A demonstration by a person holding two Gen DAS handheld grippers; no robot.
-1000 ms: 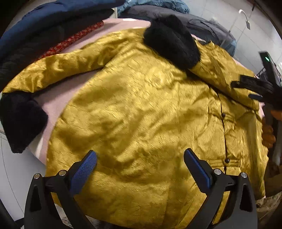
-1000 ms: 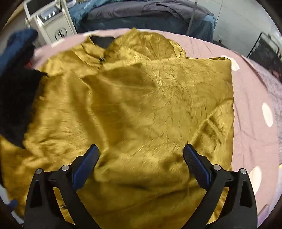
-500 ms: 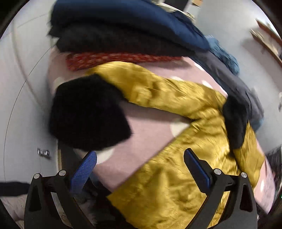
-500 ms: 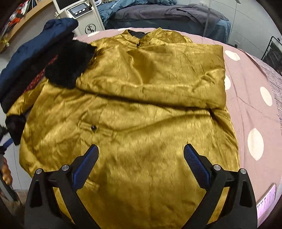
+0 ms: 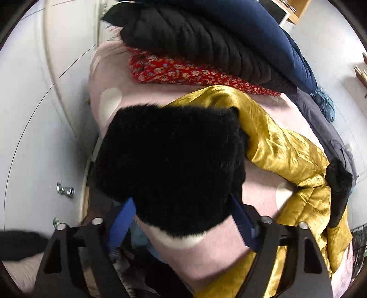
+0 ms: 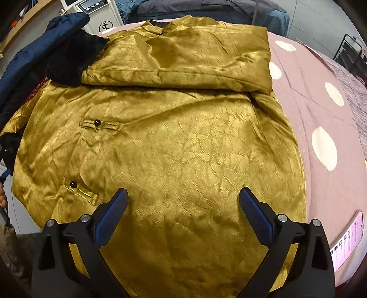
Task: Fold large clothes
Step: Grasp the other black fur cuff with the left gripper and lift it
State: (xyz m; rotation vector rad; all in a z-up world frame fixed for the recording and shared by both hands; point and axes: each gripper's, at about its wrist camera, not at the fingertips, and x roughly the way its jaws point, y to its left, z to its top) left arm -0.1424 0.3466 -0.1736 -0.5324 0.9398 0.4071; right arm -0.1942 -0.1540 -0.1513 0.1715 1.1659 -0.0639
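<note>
A gold satin jacket point(image 6: 174, 142) lies spread on a pink bedcover with pale dots point(image 6: 321, 119), front side up, with two black knot buttons point(image 6: 97, 123) on their fabric loops toward its left side in the right wrist view; one sleeve is folded across the chest, its black fur cuff point(image 6: 68, 64) resting at the upper left against a navy padded garment point(image 6: 39, 43); the other sleeve point(image 5: 270, 128) runs out over the edge of the bedcover in the left wrist view, ending in a second black fur cuff point(image 5: 169, 165); the left gripper point(image 5: 183, 220) points down at this cuff, its blue pads on either side of the fur's near end; the jaws are closing with the cuff between them, and whether the pads already press on the fur I cannot tell, since the fur hides their tips; behind the cuff sits a stack of folded clothes: a red floral piece point(image 5: 188, 73) at the bottom, a black quilted coat point(image 5: 201, 41) above it, navy fabric on top; the right gripper point(image 6: 183, 213) hovers above the jacket's lower hem area, jaws spread wide with nothing between them but the gold cloth lying flat below; a white machine with buttons point(image 6: 98, 13) stands beyond the bed's far edge
</note>
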